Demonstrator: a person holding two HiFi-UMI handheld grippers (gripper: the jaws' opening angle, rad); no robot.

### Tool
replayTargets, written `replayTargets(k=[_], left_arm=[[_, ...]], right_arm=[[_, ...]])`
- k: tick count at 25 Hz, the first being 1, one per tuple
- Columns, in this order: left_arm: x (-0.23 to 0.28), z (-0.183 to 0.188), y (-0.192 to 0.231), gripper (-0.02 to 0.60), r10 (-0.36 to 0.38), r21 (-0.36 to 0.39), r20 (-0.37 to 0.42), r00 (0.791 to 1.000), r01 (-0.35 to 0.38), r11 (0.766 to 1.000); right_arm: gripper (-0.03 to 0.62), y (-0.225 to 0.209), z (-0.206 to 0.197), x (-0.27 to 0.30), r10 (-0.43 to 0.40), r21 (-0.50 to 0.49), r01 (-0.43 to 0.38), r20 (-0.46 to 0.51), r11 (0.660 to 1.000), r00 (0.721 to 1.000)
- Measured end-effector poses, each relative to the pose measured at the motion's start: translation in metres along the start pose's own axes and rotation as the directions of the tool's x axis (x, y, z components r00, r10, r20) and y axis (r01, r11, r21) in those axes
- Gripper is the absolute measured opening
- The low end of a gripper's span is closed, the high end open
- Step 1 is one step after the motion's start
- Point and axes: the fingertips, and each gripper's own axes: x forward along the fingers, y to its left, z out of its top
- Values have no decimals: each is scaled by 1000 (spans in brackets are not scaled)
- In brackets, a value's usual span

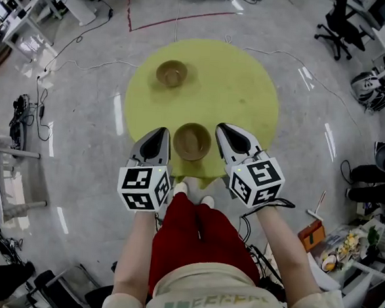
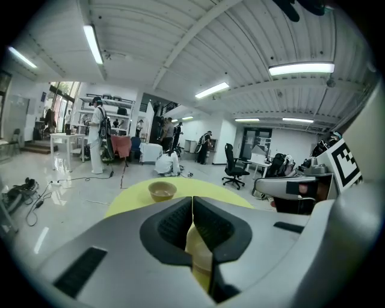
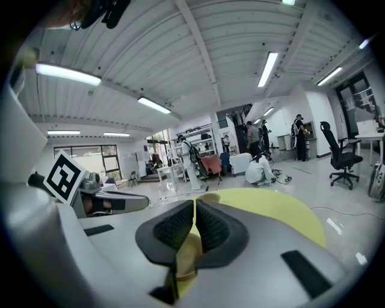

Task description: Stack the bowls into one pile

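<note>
A round yellow table [image 1: 249, 88] stands on a grey floor [image 1: 84, 109], seen from above by a person standing at its near edge. Two brown bowls sit on the table, well apart and not stacked. The near bowl [image 1: 192, 141] is upright close to the table's near edge. The far bowl [image 1: 171, 73] is upright towards the table's far left side.

The left gripper [image 1: 160, 133] is held over the table's near edge, just to the left of the near bowl. The right gripper [image 1: 224, 129] is held over the same edge, just to the bowl's right, so the bowl lies between the two tools. Neither tool appears to touch the bowl.

In the left gripper view, the left gripper's [image 2: 192, 201] dark ridged jaws are pressed together with nothing held between them. Beyond the tool, the far bowl [image 2: 162, 191] shows on the table's yellow top. In the right gripper view, the right gripper's [image 3: 195, 207] jaws are likewise together and hold nothing, with the table [image 3: 283, 210] stretching ahead and to the right.

Around the table are loose cables [image 1: 68, 49] on the floor and an office chair [image 1: 339, 25] beyond its far right side. The person's red trousers [image 1: 196, 236] show below the table's near edge.
</note>
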Motion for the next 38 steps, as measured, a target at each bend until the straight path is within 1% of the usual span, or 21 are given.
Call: replayTargets(k=[4,11,17,21,24,28,34,38], left_arm=[[-19,9,-12,25,10,18,35,999,-10,1000],[-51,22,-35,25,15,53,92,996,-20,998],[-81,38,-44,25,24,90,146,989,-38,995],[-94,45,-44,25,26,91,179,984,-43,995],[-101,49,-44,25,24,98,194,981,-44,994],[-110,54,-45,25,7,121,210,978,-33,992],[-132,56,-42,25,-37,138,226,973,6,990],[-156,50,-40,25,-69,145,229,971,36,989]], right_arm=[[41,8,12,-22,26,5,-26,50,1000,998],[38,13,33,-56,-17,-70,25,103,997,995],[37,22,46,-79,-48,-67,58,147,996,988],[35,27,53,-90,-65,-102,85,187,991,980],[35,33,56,-98,-69,-96,90,199,991,978],[35,40,61,-106,-88,-82,108,221,991,971],[35,62,65,-120,-133,-64,155,258,986,957],[35,80,56,-134,-176,-39,193,263,981,948]])
